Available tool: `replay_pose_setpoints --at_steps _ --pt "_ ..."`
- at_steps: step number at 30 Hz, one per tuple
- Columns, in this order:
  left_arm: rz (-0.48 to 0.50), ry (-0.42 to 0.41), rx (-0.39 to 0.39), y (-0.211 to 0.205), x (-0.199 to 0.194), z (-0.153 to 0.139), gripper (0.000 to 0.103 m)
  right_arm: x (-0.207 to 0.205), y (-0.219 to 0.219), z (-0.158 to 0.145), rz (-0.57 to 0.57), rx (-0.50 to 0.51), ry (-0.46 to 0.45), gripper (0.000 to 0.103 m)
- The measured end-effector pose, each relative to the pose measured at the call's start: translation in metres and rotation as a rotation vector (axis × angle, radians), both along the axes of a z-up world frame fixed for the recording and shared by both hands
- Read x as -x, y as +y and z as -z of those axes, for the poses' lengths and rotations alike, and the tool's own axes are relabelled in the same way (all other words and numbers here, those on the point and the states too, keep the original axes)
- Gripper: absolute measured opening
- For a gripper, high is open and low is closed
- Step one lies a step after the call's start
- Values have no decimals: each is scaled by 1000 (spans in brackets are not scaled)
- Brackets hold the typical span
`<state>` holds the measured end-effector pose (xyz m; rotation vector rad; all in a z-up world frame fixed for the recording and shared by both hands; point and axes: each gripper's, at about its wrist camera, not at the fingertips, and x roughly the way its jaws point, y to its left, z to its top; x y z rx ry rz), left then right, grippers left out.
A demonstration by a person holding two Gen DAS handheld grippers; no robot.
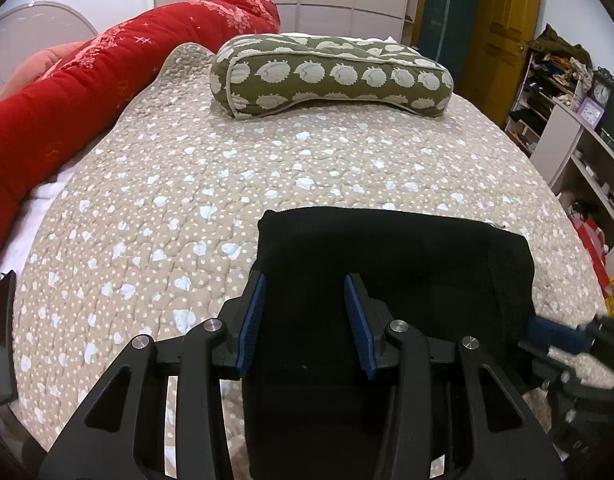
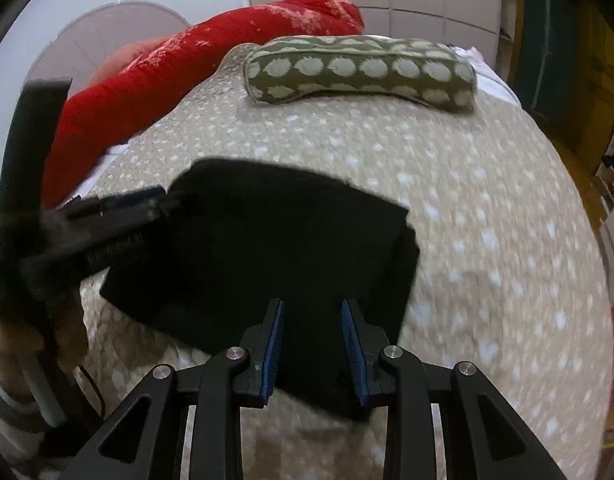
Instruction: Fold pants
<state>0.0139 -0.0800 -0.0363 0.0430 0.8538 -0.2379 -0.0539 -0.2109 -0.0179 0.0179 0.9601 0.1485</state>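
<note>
While the pants (image 1: 387, 264) lie folded into a dark block on the quilt (image 1: 227, 168), each view is read in turn.
Left wrist view: the left gripper (image 1: 305, 284) is held low over the block's near left part, jaws spread, nothing pinched; the block's long axis is seen running left to right.
Right wrist view: the right gripper (image 2: 312, 308) is poised over the near right corner, jaws spread; the picture is blurred.
Nearer hand: judged about equal.
</note>
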Motion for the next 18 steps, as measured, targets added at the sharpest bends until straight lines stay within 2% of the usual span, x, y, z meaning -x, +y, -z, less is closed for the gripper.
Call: replay_pose_setpoints --at_steps 4,9,13,18 --pt "-7 -2 -17 -2 1 0 41 12 -9 1 18 -19 -10 28" --pt "-16 16 -8 1 5 -3 41 14 -23 -17 58 -80 -13 29" --pt "-18 23 -8 3 11 -6 41 12 -21 -30 70 -82 -62 29" --pt "-27 37 13 10 18 -8 41 -1 -9 -29 60 -41 -72 29"
